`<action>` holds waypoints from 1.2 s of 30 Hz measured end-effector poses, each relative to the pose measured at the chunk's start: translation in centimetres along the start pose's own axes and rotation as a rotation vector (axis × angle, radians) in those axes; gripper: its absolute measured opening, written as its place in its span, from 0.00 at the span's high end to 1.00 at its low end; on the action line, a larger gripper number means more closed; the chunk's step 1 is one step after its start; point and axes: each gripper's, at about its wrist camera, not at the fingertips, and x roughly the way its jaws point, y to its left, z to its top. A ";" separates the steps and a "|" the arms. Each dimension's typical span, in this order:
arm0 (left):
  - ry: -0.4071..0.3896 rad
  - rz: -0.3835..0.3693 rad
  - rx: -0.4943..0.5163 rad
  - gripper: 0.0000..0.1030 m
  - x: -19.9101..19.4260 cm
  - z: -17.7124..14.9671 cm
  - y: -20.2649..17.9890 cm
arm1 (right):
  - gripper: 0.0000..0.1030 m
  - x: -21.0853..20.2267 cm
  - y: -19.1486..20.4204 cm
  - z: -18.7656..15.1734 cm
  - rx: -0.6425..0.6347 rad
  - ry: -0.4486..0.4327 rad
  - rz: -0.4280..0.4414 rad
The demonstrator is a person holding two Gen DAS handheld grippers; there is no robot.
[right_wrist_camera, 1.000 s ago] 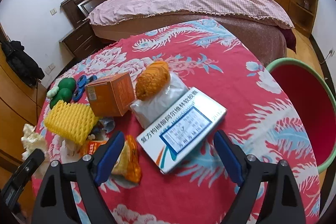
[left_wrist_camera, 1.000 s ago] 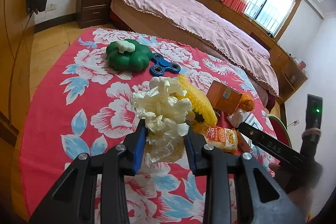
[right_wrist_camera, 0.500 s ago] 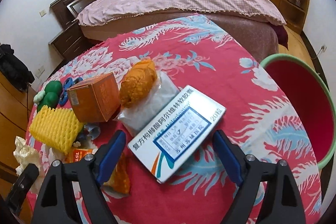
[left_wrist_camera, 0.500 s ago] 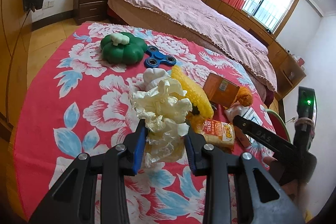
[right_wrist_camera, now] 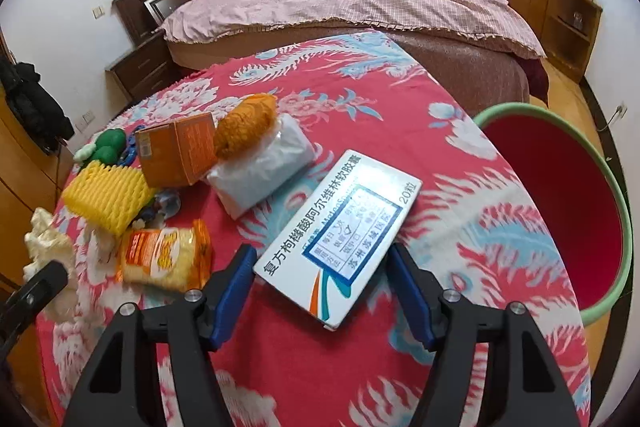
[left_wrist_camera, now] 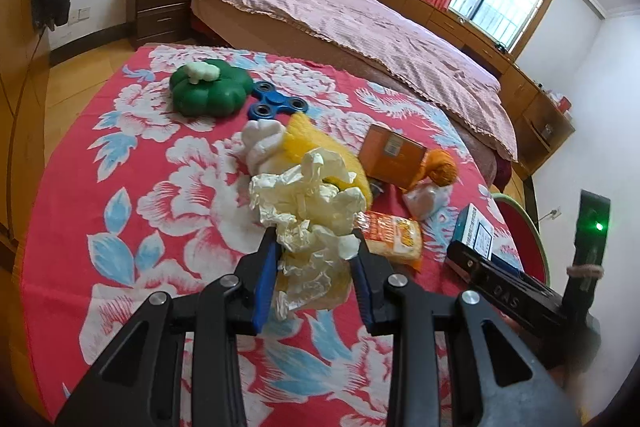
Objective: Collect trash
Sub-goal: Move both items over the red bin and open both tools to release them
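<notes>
On a floral tablecloth (right_wrist_camera: 460, 227), the left gripper (left_wrist_camera: 316, 267) clamps crumpled plastic (left_wrist_camera: 308, 203) while the right gripper (right_wrist_camera: 320, 275) brackets a medicine box (right_wrist_camera: 340, 239), jaws apart; the red bin (right_wrist_camera: 560, 207) looks empty, other litter uncollected.
</notes>
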 end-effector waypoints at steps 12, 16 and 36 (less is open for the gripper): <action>0.039 -0.038 0.095 0.66 0.1 -0.6 -4.8 | 0.34 -5.7 -5.2 -1.7 0.059 -0.101 0.043; 0.056 -0.060 0.150 0.67 0.6 -0.6 -7.5 | 0.34 -7.2 -7.9 -1.7 0.095 -0.129 0.036; 0.168 -0.187 0.359 0.66 6.6 -0.7 -21.2 | 0.32 -7.1 -20.8 -0.9 0.270 -0.155 -0.023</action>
